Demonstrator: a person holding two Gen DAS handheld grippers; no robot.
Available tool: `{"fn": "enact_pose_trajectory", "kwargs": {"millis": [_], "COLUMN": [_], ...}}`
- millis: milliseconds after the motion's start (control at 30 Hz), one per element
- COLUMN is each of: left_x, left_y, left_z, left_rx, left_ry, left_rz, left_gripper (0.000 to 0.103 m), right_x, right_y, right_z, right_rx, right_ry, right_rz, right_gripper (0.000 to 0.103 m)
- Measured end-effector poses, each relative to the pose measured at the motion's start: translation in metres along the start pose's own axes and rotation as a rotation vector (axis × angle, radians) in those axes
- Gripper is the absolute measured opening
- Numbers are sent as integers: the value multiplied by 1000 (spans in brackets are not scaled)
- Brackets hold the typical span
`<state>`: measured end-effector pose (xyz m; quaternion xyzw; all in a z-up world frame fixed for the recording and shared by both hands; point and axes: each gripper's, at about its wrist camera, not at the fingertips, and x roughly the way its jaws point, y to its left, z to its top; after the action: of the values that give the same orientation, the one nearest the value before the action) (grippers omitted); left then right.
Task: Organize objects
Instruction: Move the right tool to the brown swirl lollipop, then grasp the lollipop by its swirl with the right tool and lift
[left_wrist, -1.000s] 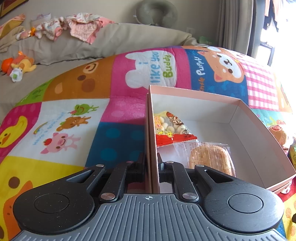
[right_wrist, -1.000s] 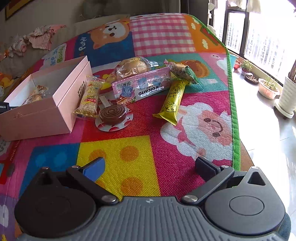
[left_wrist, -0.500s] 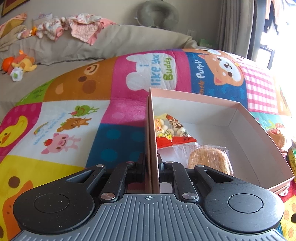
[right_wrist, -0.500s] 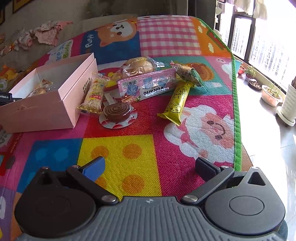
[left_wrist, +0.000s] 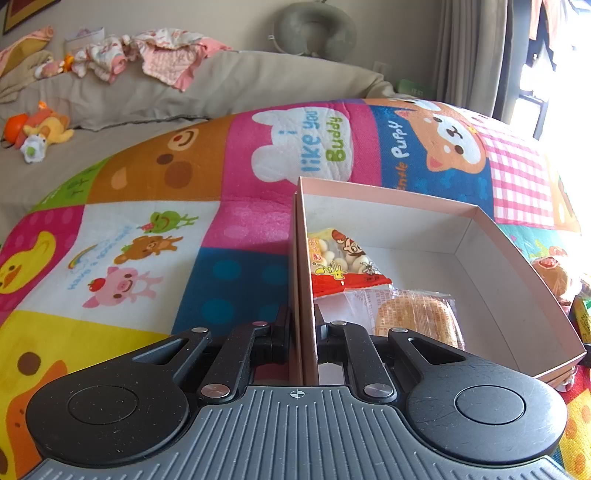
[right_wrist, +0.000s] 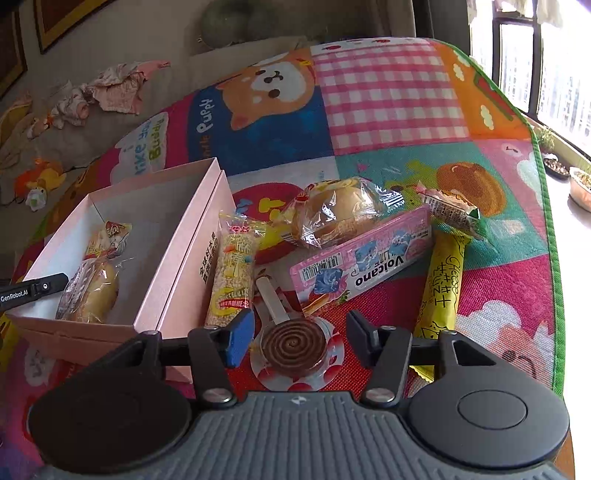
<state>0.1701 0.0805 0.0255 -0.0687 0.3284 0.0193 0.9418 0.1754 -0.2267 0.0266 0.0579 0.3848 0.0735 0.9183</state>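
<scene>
While parted, fingers flank the lollipop.

— What have you moved in the last second?

— Your right claw has travelled forward across the play mat to the snacks. The chocolate swirl lollipop now lies between its fingers, which have drawn closer together but sit apart from the candy.

— And the left?

— The view has crept slightly nearer the pink box.

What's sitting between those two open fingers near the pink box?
A chocolate swirl lollipop in its wrapper lies between the right gripper fingers, seen in the right wrist view.
</scene>
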Motion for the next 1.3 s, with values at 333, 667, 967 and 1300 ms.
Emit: {"fn": "enact_pose_trajectory", "kwargs": {"millis": [333, 667, 967, 1300], "left_x": [0, 0, 0, 0], "left_y": [0, 0, 0, 0], "left_z": [0, 0, 0, -1], "left_rx": [1, 0, 0, 0], "left_ry": [0, 0, 0, 0], "left_rz": [1, 0, 0, 0], "left_gripper": [12, 12, 12, 12], "right_x": [-31, -65, -34, 3], "right_y": [-8, -3, 8, 4], "right_z": [-39, -72, -20, -8], "right_rx": [-20, -115, -80, -59], "right_ry": [36, 15, -68, -20], "right_rz": [-12, -93, -24, -63], "right_gripper": [45, 60, 68, 45]}}
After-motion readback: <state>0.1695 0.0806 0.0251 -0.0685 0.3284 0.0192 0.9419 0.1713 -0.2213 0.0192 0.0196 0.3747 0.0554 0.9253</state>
